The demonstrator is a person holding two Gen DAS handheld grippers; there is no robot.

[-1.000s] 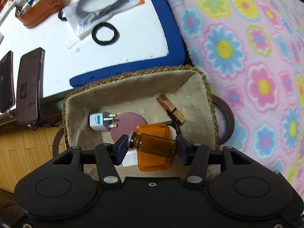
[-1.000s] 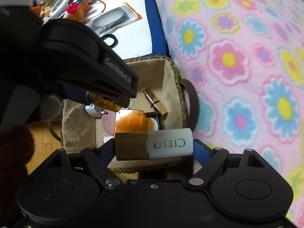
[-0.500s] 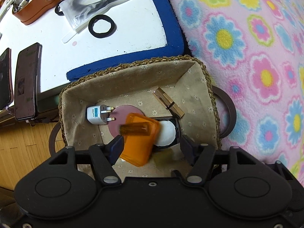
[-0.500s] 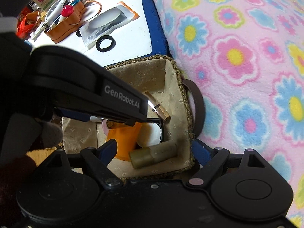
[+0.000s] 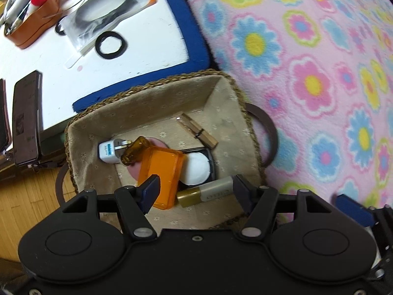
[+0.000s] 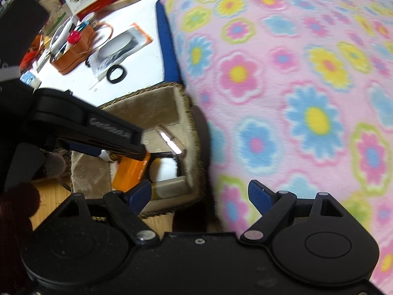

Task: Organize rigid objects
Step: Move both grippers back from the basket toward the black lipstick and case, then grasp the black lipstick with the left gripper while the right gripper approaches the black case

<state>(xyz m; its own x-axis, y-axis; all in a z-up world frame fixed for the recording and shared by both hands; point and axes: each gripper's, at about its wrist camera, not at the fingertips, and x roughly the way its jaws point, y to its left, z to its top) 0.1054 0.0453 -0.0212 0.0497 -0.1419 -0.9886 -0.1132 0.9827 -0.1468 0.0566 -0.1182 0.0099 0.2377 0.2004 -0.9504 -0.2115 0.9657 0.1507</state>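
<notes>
A woven basket (image 5: 157, 91) with a beige cloth lining holds a brown glass vial (image 5: 134, 150), an orange plastic case (image 5: 162, 177), a white and gold tube (image 5: 206, 194), a white plug adapter (image 5: 108, 150), a wooden clothespin (image 5: 197, 133) and a round compact (image 5: 199, 164). My left gripper (image 5: 196, 191) is open and empty just above the basket's near side. My right gripper (image 6: 200, 194) is open and empty at the basket's right edge (image 6: 183, 103), over the flowered blanket. The tube (image 6: 169, 189) and orange case (image 6: 132, 172) also show in the right wrist view.
A pink flowered blanket (image 5: 307, 73) lies to the right. A white board with a blue rim (image 5: 147, 32) behind the basket carries a black ring (image 5: 110, 45), a plastic packet (image 5: 108, 22) and an orange pen case (image 5: 32, 29). Dark phones (image 5: 25, 120) lie left. Wooden floor (image 5: 29, 196) shows below.
Both grippers opened. The brown vial dropped from the left gripper and the tube from the right gripper, and both now lie in the basket. The right gripper has shifted right toward the blanket.
</notes>
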